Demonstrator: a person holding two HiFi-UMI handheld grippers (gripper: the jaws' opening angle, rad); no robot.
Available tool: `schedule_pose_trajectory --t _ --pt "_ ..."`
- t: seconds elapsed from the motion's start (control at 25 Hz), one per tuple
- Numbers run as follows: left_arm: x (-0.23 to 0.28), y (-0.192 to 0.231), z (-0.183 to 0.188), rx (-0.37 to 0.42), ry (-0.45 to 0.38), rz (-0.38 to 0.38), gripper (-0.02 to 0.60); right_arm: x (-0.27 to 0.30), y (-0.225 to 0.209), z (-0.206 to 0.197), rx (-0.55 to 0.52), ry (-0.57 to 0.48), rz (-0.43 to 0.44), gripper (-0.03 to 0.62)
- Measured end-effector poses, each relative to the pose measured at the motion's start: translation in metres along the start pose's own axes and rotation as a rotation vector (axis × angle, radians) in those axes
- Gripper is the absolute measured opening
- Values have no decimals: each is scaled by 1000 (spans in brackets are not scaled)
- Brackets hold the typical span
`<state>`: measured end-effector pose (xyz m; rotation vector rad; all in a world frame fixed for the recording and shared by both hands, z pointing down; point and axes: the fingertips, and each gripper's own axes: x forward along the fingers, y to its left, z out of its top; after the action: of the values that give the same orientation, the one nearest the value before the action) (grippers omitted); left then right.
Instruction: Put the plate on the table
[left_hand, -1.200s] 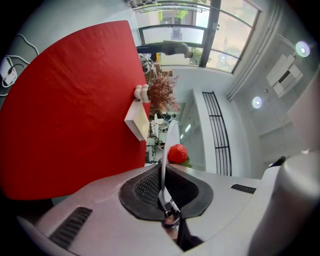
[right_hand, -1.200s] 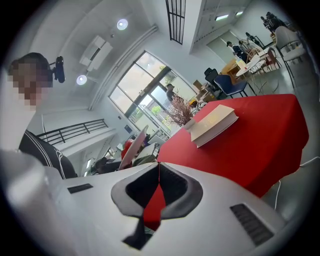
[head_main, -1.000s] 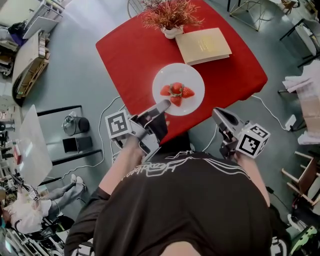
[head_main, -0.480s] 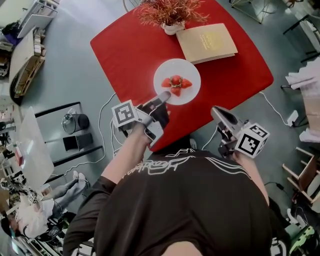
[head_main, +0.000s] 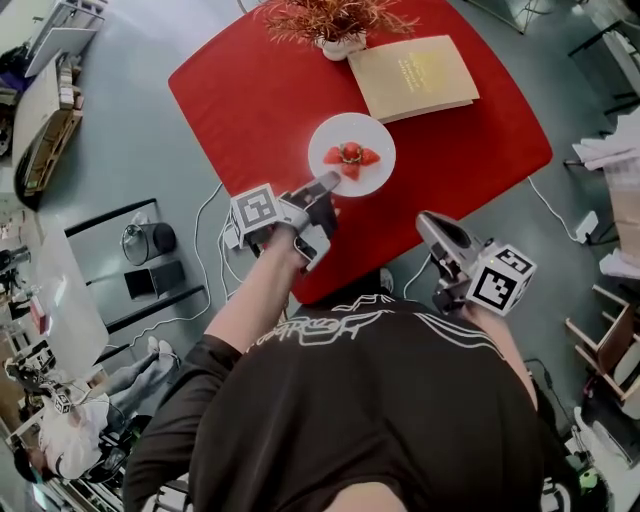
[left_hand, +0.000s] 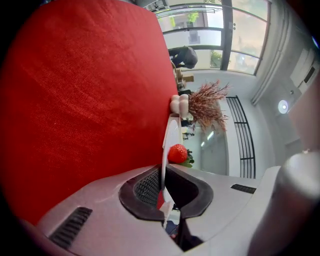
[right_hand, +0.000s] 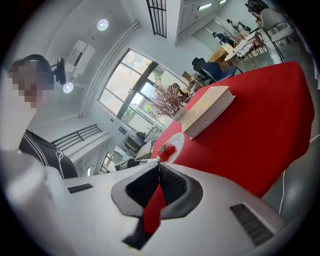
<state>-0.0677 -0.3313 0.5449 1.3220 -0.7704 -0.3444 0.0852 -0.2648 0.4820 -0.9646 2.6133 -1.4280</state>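
A white plate (head_main: 352, 155) carrying strawberries (head_main: 350, 155) sits low over the middle of the red table (head_main: 250, 90); I cannot tell whether it rests on the cloth. My left gripper (head_main: 328, 183) is shut on its near rim. In the left gripper view the plate (left_hand: 167, 142) runs edge-on between the pads, one strawberry (left_hand: 177, 153) just beyond them. My right gripper (head_main: 424, 222) hangs off the table's near edge, shut and empty. In the right gripper view its tips (right_hand: 159, 167) meet, the plate (right_hand: 174, 144) lying further off.
A tan book (head_main: 412, 75) lies behind the plate, to its right. A white vase of reddish dried plants (head_main: 330, 25) stands at the far edge. On the floor at left are cables (head_main: 215, 200) and a pot (head_main: 145, 240).
The left gripper has carried the plate further in from the table's near edge toward the middle. The right gripper has barely moved.
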Motion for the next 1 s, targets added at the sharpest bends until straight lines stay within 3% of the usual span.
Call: schedule_pose_trajectory --t 0.4,0.56,1.0 --pt "6 24 5 10 4 116 18 -7 -8 5 38 -15 2 8" --pt "7 28 6 -5 1 137 20 -8 -8 8 96 -45 24 8" --pt "8 35 6 -37 -1 171 20 -12 -12 9 120 -57 28 8"
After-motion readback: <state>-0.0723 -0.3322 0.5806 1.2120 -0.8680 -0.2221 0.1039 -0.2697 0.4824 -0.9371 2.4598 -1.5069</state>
